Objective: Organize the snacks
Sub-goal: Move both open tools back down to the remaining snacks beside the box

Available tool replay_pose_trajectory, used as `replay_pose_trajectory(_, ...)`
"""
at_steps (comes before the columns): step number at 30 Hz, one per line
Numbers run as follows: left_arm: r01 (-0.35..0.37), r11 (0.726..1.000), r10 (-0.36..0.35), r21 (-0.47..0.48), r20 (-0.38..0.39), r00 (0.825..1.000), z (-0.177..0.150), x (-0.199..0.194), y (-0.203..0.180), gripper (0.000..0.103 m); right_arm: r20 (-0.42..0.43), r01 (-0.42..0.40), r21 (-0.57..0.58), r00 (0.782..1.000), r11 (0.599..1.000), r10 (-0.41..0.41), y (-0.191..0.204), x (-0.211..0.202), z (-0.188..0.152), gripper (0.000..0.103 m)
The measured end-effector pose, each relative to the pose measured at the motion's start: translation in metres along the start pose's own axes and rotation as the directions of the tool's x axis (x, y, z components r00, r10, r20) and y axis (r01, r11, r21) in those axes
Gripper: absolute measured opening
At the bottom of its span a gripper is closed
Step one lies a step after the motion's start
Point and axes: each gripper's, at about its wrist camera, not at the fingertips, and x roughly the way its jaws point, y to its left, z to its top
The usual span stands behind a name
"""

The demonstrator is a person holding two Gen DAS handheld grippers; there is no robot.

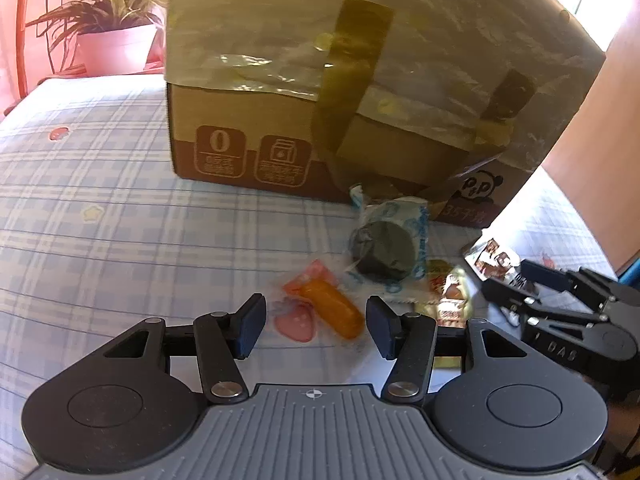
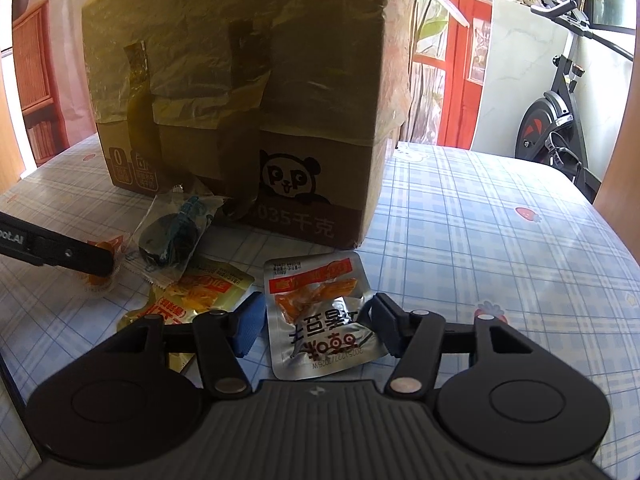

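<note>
Snacks lie on the checked tablecloth (image 2: 500,220) in front of a taped cardboard box (image 2: 240,92) filling the upper centre of both views. The left gripper (image 1: 316,326) stands open at lower centre, an orange sausage snack (image 1: 332,308) between its jaws, untouched by either pad. The right gripper (image 2: 316,326) brackets a silver pouch (image 2: 320,308); whether its pads press it, I cannot tell. A dark round cake packet (image 1: 386,246) and a yellow pouch (image 2: 204,292) lie between them.
</note>
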Motion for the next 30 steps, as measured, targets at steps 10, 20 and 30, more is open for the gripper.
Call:
replay_pose_trajectory(10,-0.031,0.999,0.031,0.021,0.009,0.999,0.001,-0.007,0.025,0.050,0.000,0.000,-0.001,1.000,1.000,0.000,0.000,0.000,0.000,0.061)
replay_pose_trajectory(20,0.006,0.999,-0.009,0.050,0.044,0.999,0.009,-0.004,0.012,0.050,0.000,0.000,0.000,1.000,1.000,0.000,0.000,0.000,0.000,0.061)
replay_pose_trajectory(30,-0.006,0.998,0.005,0.060,0.011,1.000,0.012,0.013,-0.006,0.060,0.000,-0.003,0.004,1.000,1.000,0.003,0.000,0.000,0.001,0.061)
